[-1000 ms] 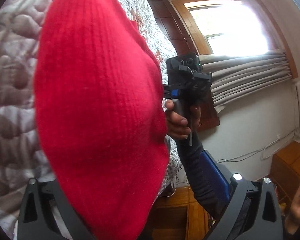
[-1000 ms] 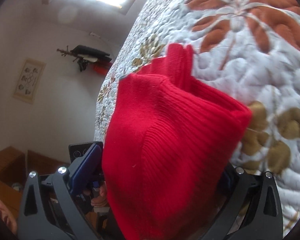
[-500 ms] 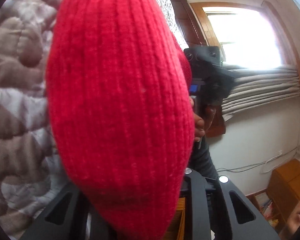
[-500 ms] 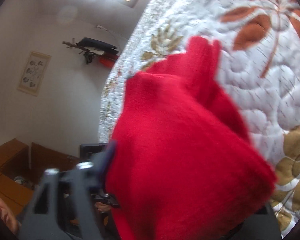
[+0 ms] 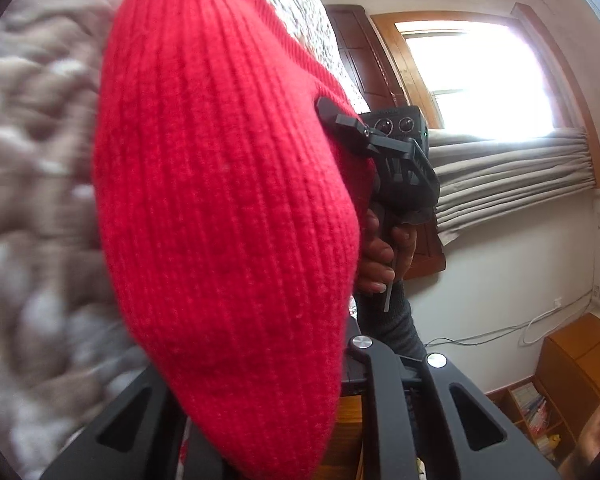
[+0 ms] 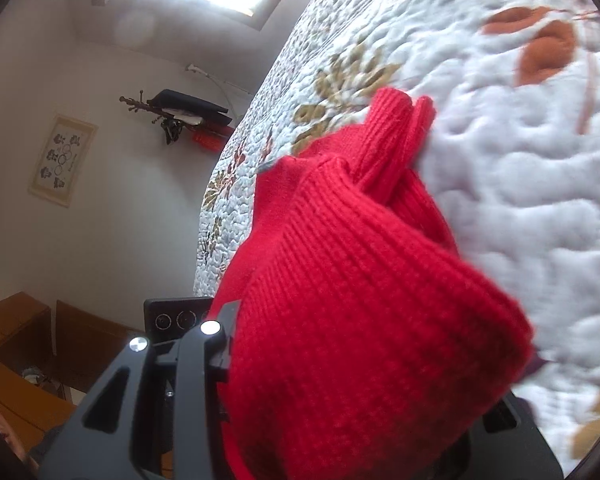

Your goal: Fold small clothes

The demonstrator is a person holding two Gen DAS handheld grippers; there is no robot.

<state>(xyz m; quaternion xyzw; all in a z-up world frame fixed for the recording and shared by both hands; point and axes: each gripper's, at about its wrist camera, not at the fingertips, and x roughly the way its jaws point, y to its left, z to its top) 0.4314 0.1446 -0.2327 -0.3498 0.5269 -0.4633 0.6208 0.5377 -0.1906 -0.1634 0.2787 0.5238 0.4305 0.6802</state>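
Apparently both the left gripper (image 5: 260, 432) and right gripper (image 6: 340, 420) clamp the red knit garment (image 5: 228, 220) above the quilt (image 6: 520, 200).

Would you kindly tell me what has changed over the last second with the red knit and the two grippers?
Both grippers' fingers drew together: the left gripper and right gripper went from wide open to clamped on the red knit garment. The garment stays bunched above the quilted bedspread.

In the left wrist view the knit garment (image 5: 228, 216) fills the centre, quilt (image 5: 32, 200) at 9 o'clock behind it. The right gripper (image 5: 340, 120) sits at 2 o'clock touching it, the window (image 5: 480, 84) beyond.
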